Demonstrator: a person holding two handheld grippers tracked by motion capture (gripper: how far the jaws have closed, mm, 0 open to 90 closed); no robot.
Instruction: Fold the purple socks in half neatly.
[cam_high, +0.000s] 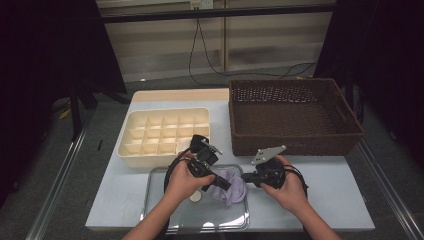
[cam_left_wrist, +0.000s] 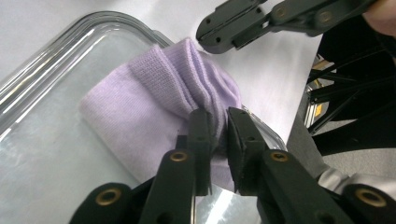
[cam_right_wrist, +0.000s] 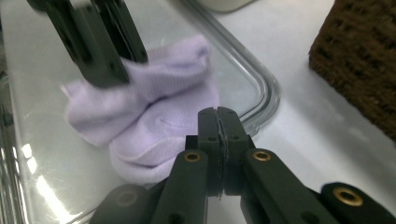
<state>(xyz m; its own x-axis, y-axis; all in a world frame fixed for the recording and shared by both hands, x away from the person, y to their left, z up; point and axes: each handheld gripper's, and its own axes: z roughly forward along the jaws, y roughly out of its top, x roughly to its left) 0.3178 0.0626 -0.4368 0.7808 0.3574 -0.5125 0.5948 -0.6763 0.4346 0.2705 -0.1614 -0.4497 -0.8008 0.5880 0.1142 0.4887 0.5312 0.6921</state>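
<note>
A lavender sock (cam_high: 231, 186) lies bunched at the right end of a clear glass tray (cam_high: 165, 210) near the table's front edge. My left gripper (cam_left_wrist: 218, 128) is shut on a fold of the sock (cam_left_wrist: 154, 93), with fabric pinched between its jaws. My right gripper (cam_right_wrist: 218, 121) is shut with nothing between its jaws, and its tips hover just off the sock (cam_right_wrist: 163, 121) near the tray's right rim (cam_right_wrist: 266, 88). In the high view the left gripper (cam_high: 226, 184) and the right gripper (cam_high: 245, 177) point toward each other across the sock.
A cream divided box (cam_high: 165, 135) stands behind the tray on the left. A brown wicker basket (cam_high: 295, 115) stands at the back right, close to my right hand. A small white round thing (cam_high: 195, 197) lies in the tray. Bare white table (cam_high: 325, 190) extends to the right.
</note>
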